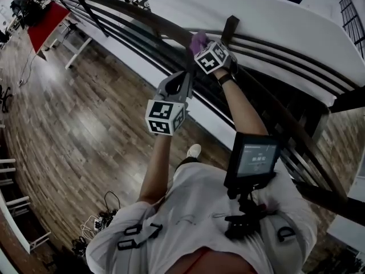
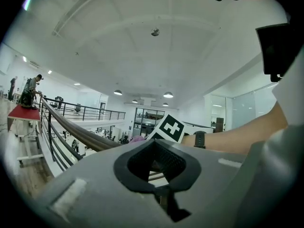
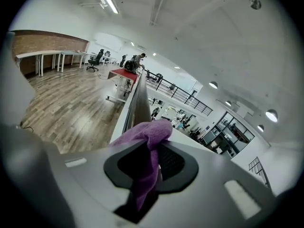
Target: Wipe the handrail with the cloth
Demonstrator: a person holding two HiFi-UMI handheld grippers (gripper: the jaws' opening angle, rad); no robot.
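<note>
The dark brown handrail runs from the top left down to the right in the head view. My right gripper is at the rail, shut on a purple cloth that lies on top of the rail. In the right gripper view the cloth bunches out of the jaws, and the handrail stretches away beyond it. My left gripper hangs just below and left of the right one, beside the rail, jaws shut and holding nothing. The left gripper view shows the handrail and the right gripper's marker cube.
Thin horizontal bars run under the rail. A wooden floor lies far below on the left, a white curved ledge beyond the rail. A red table and a person stand far off. A small screen hangs on my chest.
</note>
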